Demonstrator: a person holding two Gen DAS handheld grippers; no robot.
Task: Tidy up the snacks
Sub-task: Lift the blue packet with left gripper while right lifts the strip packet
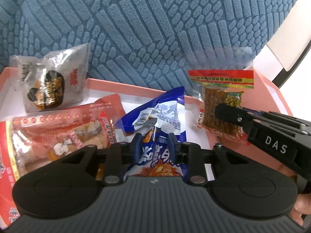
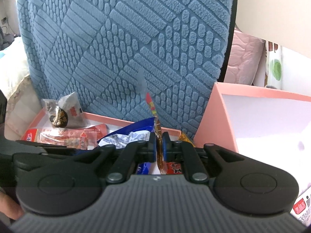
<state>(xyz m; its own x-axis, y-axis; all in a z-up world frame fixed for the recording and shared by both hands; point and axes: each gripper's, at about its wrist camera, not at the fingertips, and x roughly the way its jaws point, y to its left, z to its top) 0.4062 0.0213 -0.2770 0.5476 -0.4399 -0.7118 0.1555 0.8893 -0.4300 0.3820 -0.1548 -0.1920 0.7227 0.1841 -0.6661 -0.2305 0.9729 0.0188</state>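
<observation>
Behind everything stands a blue textured cushion (image 1: 136,29), its raised bars and ovals filling the upper part of both views. Against its foot sits a shallow pink box (image 1: 136,86) with a white inside, and the snacks lie in it. To the right of that, in the right wrist view, a second pink box (image 2: 210,120) with a white inside stands higher and close by.

Inside the shallow box, a large red snack packet (image 1: 58,134) lies flat at the left. A blue and white snack packet (image 1: 161,114) lies crumpled in the middle, overlapping the red one's right edge. A grey wrapped pastry (image 1: 54,81) with a dark round label leans on the box's back left corner, touching the cushion.

At the right, a clear packet of brown spicy strips (image 1: 219,106) with a red, yellow and green header is held upright above the box floor. The right gripper (image 2: 159,143) is clamped on it, its blue pads pressed to the packet's two faces, which show edge-on from that wrist.

Closer in, the left gripper (image 1: 154,145) stands narrow around the blue and white packet, whose lower part lies between the fingers (image 1: 137,143); whether the pads press on it I cannot tell
</observation>
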